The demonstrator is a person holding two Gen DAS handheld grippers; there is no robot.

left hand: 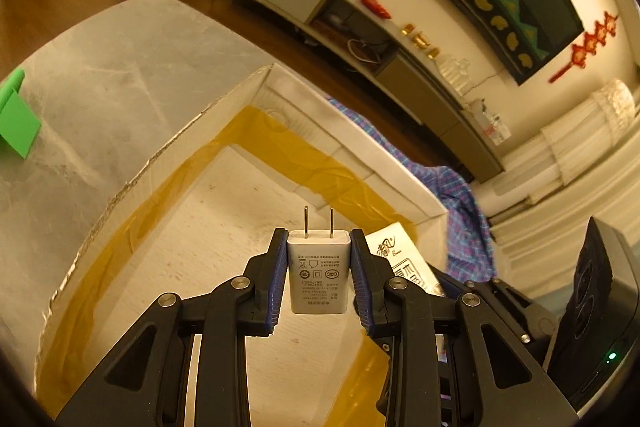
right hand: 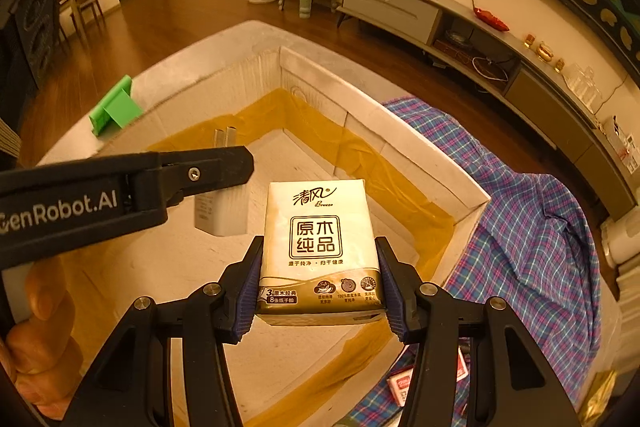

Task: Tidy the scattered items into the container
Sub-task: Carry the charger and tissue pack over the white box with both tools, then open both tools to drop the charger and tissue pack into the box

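Both carries are at the drop-off step: the left gripper (left hand: 319, 273) clamps a white two-pin plug adapter (left hand: 319, 273) and the right gripper (right hand: 320, 287) pinches a cream paper tissue pack (right hand: 320, 247), both hanging over the open white cardboard box with yellow tape (left hand: 168, 155). Next, each should sink toward the floor at twelve o'clock and let go. The box seems empty, though its near corners are hidden.

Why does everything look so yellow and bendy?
Both views: warm indoor light tints the box orange, and the fisheye lens curves the room's edges. Left view: the charger is sharp. Right view: the tissue pack is sharp, and the charger blurry.
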